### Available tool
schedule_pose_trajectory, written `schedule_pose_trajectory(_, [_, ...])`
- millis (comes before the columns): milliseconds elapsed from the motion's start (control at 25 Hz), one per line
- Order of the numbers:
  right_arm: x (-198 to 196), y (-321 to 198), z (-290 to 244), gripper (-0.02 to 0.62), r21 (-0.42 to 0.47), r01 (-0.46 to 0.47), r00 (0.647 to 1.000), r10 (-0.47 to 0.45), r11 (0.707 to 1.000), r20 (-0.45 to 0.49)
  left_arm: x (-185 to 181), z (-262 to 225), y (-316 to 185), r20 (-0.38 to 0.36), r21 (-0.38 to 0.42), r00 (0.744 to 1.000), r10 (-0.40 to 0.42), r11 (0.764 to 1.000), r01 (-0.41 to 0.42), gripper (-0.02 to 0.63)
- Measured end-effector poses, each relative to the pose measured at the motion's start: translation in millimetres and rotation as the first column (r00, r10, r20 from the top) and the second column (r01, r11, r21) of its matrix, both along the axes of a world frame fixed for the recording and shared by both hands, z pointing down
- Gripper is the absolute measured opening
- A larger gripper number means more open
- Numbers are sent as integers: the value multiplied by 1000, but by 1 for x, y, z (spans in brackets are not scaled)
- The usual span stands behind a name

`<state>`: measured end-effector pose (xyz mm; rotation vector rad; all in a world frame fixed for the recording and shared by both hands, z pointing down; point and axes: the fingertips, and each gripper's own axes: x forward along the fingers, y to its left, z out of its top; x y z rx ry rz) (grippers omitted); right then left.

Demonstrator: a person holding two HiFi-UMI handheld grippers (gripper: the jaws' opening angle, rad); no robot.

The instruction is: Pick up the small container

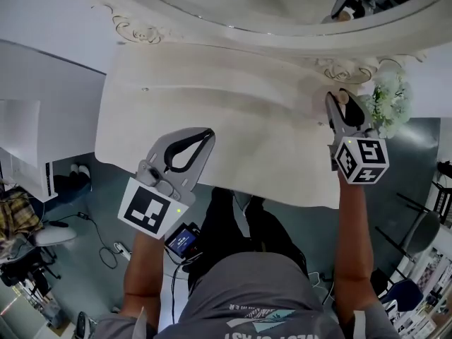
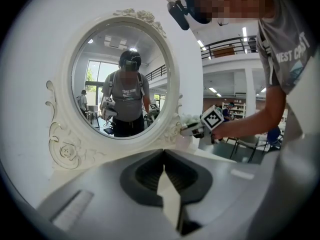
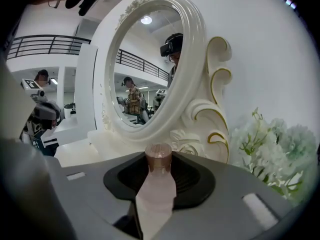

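Note:
The small container [image 3: 159,186] is a pale pink bottle with a rose-gold cap. It stands upright between the jaws of my right gripper [image 3: 160,170], which is shut on it. In the head view the same container [image 1: 344,97] shows only its cap at the tips of the right gripper [image 1: 343,103], at the far right of the white vanity table [image 1: 233,97], close to the mirror's base. My left gripper [image 1: 207,135] hovers over the table's front left part, shut with nothing in it. Its closed tips [image 2: 164,156] point at the mirror.
A large oval mirror in an ornate white frame [image 1: 268,37] stands along the back of the table. A bunch of white-green flowers [image 1: 388,101] sits right beside the right gripper, at the table's right end. Beyond the front edge are the person's legs and grey floor.

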<state>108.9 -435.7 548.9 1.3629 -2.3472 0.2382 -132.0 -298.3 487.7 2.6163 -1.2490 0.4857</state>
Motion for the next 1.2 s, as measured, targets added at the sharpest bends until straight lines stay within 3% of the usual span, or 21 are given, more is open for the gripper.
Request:
schedule_pose_trajectory(600, [4,51,-107,140,88,74,997,-77,993,25,15,-68,27,3,71,1000,-12,997,12,3])
schedule_pose_trajectory(1200, [13,106,-198,140,176,129,990,-138,976,38,47,-117,57,20,140,999,32,990,-35,2])
